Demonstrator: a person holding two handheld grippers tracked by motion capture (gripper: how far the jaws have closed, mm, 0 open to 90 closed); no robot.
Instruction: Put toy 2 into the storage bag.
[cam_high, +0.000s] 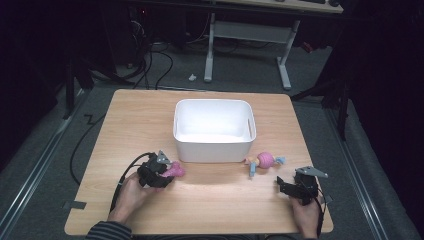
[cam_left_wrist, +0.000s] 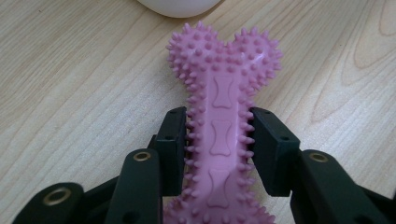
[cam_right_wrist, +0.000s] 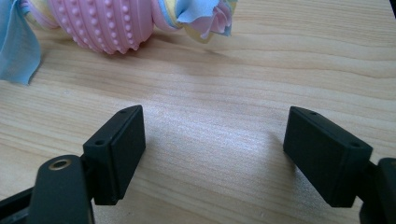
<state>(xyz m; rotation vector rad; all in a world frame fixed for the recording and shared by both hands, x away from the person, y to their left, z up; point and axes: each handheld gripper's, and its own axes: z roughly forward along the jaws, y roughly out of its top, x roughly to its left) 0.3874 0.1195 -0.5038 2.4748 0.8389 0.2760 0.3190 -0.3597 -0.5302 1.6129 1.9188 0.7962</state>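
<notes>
A pink spiky bone toy (cam_left_wrist: 223, 126) lies on the wooden table (cam_high: 210, 205), and my left gripper (cam_left_wrist: 219, 140) is shut on its shaft. In the high view that bone toy (cam_high: 176, 171) pokes out of the left gripper (cam_high: 161, 172) just in front of the white bin's left corner. A pink ribbed ball toy with blue and yellow cloth tails (cam_high: 265, 161) lies right of the bin's front. My right gripper (cam_high: 286, 186) is open on the table a little behind and right of it, with nothing between the jaws. The right gripper view shows the ball toy (cam_right_wrist: 107, 23) ahead of that gripper (cam_right_wrist: 212, 154).
A white plastic bin (cam_high: 214, 131) stands empty in the middle of the table. Bare wood lies between the two grippers along the front edge. Beyond the table are a desk frame and cables on a grey floor.
</notes>
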